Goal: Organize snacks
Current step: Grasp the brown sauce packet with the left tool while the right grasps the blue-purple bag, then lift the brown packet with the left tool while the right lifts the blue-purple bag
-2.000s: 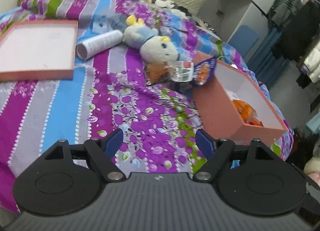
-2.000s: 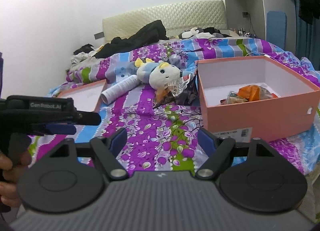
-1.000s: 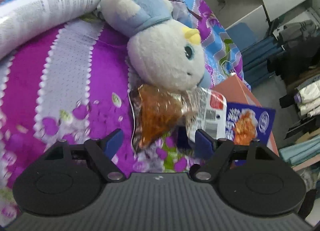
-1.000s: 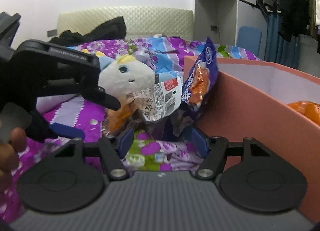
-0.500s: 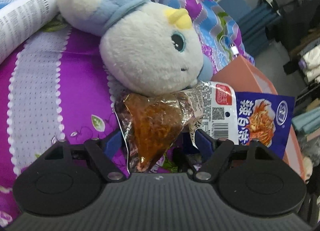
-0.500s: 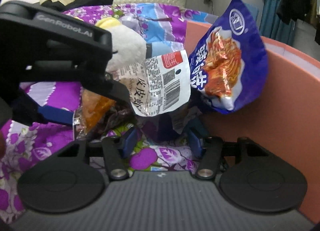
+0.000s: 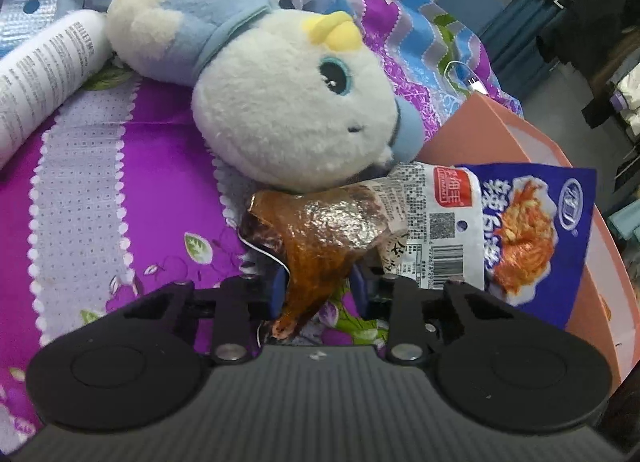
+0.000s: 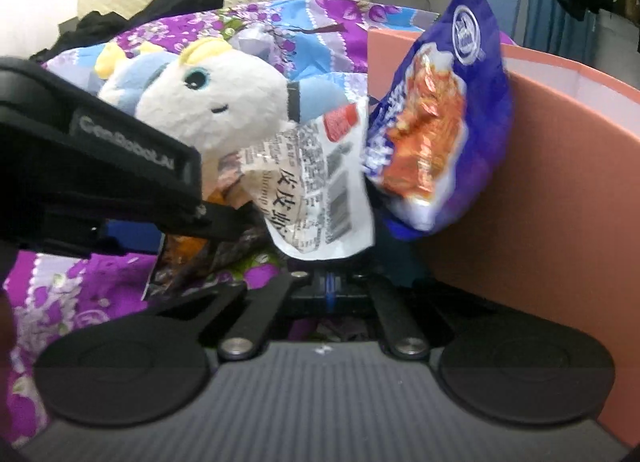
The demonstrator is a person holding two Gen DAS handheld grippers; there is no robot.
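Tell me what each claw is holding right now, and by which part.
Left claw is closing around the brown snack packet, at its narrow lower end. Right claw is shut; what it pinches is hidden.

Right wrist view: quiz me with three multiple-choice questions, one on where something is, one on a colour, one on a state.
1. Where is the purple snack packet?
A. Leaning against the outer wall of the pink box
B. Lying inside the box
C. Tucked under the white tube

2. What colour is the horn on the plush toy?
A. Red
B. Yellow
C. Green

3. What state is the pink box in?
A. Closed with a lid
B. Flattened
C. Open at the top

Answers:
1. A: the packet stands on end with its back against the box's outer side.
2. B: the small horn above the toy's eye is pale yellow.
3. C: the rim is bare and the white inner wall shows above it.
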